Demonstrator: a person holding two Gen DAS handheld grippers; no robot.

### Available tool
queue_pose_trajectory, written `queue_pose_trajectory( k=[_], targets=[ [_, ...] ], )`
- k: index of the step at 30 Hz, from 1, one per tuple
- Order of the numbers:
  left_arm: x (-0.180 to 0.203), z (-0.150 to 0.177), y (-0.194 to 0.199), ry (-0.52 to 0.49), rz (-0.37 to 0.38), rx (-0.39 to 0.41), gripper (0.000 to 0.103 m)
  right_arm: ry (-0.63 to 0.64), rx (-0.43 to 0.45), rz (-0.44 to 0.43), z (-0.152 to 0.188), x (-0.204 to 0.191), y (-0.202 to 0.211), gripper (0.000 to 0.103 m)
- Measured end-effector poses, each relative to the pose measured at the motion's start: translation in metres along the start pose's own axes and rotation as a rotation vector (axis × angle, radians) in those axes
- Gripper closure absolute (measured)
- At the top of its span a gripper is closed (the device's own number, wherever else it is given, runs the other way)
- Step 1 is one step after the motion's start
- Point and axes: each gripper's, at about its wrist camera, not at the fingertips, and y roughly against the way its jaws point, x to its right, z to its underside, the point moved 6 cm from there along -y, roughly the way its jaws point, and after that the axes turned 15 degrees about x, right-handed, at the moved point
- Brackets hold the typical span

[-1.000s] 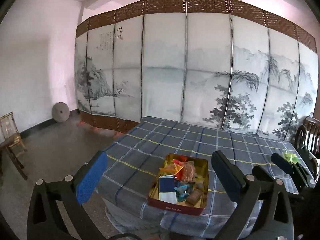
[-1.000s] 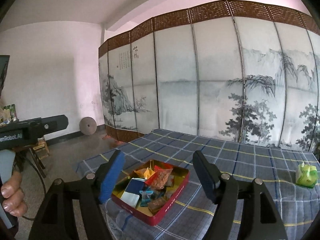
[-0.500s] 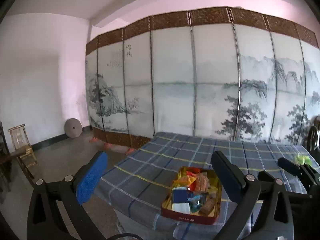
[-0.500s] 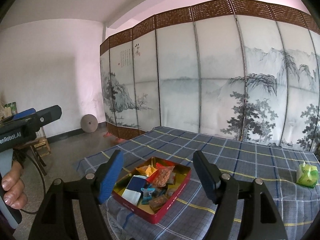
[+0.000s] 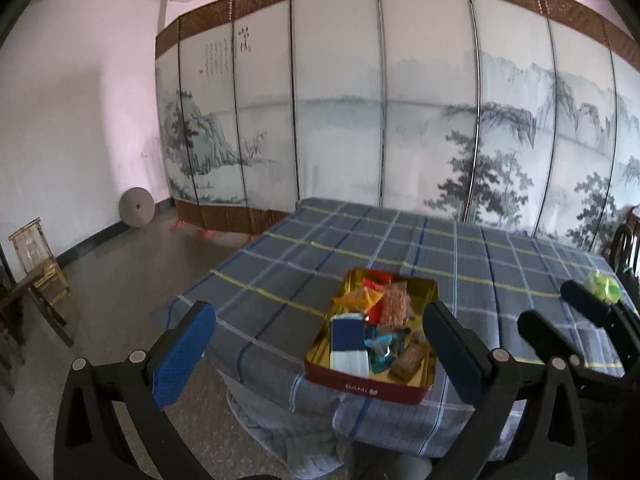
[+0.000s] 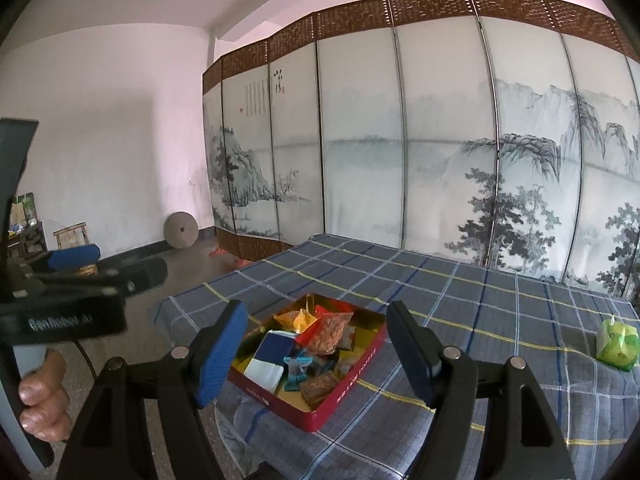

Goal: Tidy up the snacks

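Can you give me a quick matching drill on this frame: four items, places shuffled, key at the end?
Items:
1. red tin
2. green packet
3. dark blue packet
4. round stone disc

Places:
A. on the floor against the white wall
B. inside the tin, near end
C. alone on the cloth, far right
D. at the near table edge, on the checked cloth

Pairs: 1-D, 2-C, 3-B, 4-A

Red tin (image 6: 344, 396), gold inside; blue-grey plaid cloth (image 6: 500, 320) with yellow lines; green packet (image 6: 616, 344), possibly wrapped tissue.
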Motion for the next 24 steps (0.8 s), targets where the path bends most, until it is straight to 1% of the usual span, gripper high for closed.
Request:
queue_pose_trajectory(
  k=[8,24],
  targets=[
    [0.004,0.022,-0.020,-0.010,0.003,-0.086,0.000,-0.009,-0.035,0.005,0.012,0.006,-0.008,0.029],
    [0.009,0.054,-0.053,-0.029,-0.007,-0.193,0.000,-0.033,-0.111,0.002,0.040,0.016,-0.028,0.029]
  ],
)
